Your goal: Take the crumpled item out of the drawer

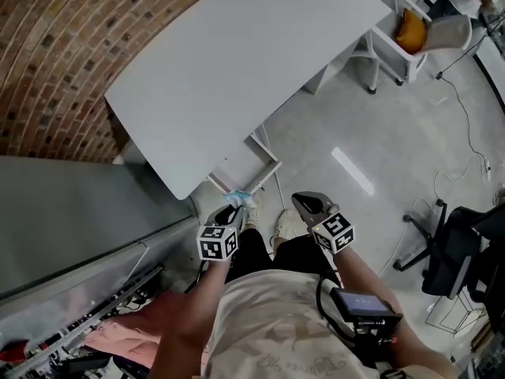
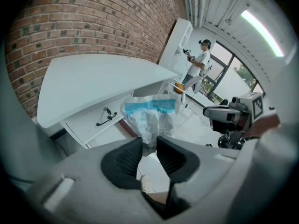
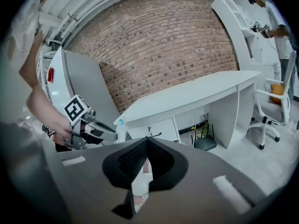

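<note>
- One crumpled white-and-blue plastic wrapper stands pinched by its lower end in the left claw, whose jaws are clamped on it.
- Held in the air, the wrapper is outside the white drawer with a black handle, just right of its front, below the white bench.
- Further right, the right claw shows jaws closed together, nothing between them.
- Beyond the bench, on its far side, rises a red brick wall.
</note>
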`<state>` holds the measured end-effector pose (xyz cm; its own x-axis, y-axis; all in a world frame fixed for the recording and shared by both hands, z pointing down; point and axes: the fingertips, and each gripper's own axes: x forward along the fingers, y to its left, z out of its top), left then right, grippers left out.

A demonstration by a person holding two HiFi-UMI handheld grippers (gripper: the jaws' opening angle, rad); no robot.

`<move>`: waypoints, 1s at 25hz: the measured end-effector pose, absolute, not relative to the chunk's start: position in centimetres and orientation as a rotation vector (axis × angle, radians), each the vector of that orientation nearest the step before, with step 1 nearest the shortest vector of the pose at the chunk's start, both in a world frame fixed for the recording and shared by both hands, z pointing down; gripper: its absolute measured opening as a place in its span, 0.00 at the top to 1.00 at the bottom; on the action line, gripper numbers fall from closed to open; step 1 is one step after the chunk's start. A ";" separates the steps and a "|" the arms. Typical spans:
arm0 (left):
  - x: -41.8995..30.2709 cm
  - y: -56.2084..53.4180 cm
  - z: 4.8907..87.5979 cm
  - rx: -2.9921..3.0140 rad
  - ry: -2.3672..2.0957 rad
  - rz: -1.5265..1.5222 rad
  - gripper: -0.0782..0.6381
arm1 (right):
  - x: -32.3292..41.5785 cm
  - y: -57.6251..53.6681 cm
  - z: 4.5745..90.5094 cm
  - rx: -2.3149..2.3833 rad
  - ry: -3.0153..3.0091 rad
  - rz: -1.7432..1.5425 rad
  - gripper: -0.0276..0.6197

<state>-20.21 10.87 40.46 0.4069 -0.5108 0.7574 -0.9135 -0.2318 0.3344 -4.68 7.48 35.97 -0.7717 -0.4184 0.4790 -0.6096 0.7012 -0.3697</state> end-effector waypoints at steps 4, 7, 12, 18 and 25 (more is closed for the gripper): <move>-19.8 10.8 37.4 1.911 -1.242 0.608 0.75 | -4.5 7.1 33.8 0.818 -2.586 0.722 0.95; -19.5 10.8 35.2 1.927 -1.256 0.571 0.75 | -4.3 7.2 32.0 0.794 -2.607 0.702 0.95; -19.6 10.1 32.2 1.963 -1.294 0.534 0.75 | -4.2 6.7 29.4 0.747 -2.633 0.633 0.95; -20.3 10.5 30.4 1.984 -1.334 0.505 0.75 | -4.1 7.2 26.8 0.738 -2.659 0.583 0.95; -20.1 11.9 28.5 2.012 -1.368 0.434 0.75 | -3.7 8.7 25.2 0.721 -2.666 0.568 0.95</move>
<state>-20.07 11.86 28.52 0.3986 -0.6946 0.5988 -0.9128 -0.2375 0.3322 -3.73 8.67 25.23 -0.8211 -0.4071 0.4000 -0.5347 0.7937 -0.2899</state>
